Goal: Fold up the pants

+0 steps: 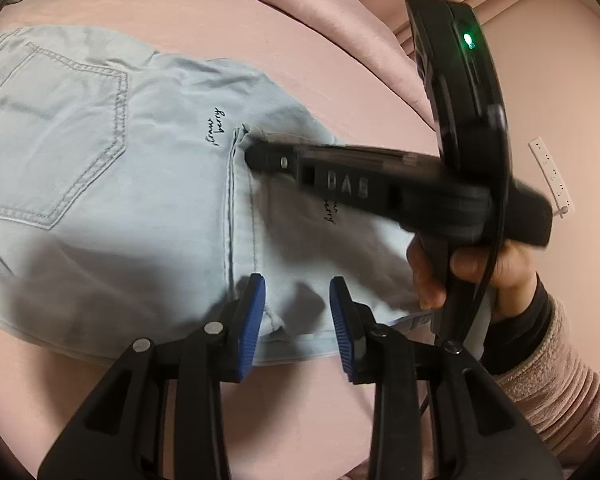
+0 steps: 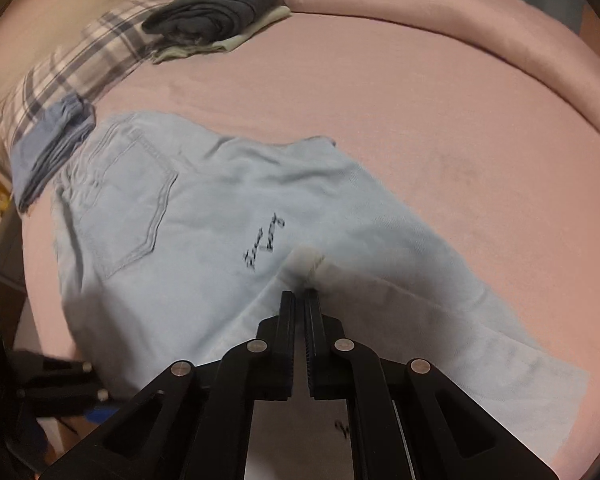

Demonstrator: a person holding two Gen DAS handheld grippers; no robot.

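Light blue denim pants lie on a pink bed, back pocket up, with small black script on the fabric. They also show in the right wrist view. My left gripper is open, its blue pads either side of the near hem edge without gripping it. My right gripper is shut on a pinched fold of the pants near the script. In the left wrist view the right gripper reaches in from the right, its tip on the fabric by a seam.
The pink bed sheet surrounds the pants. A folded dark grey garment on a pale one lies at the far edge. A plaid cloth and a folded blue garment lie at the left. A pink wall with a power strip is at the right.
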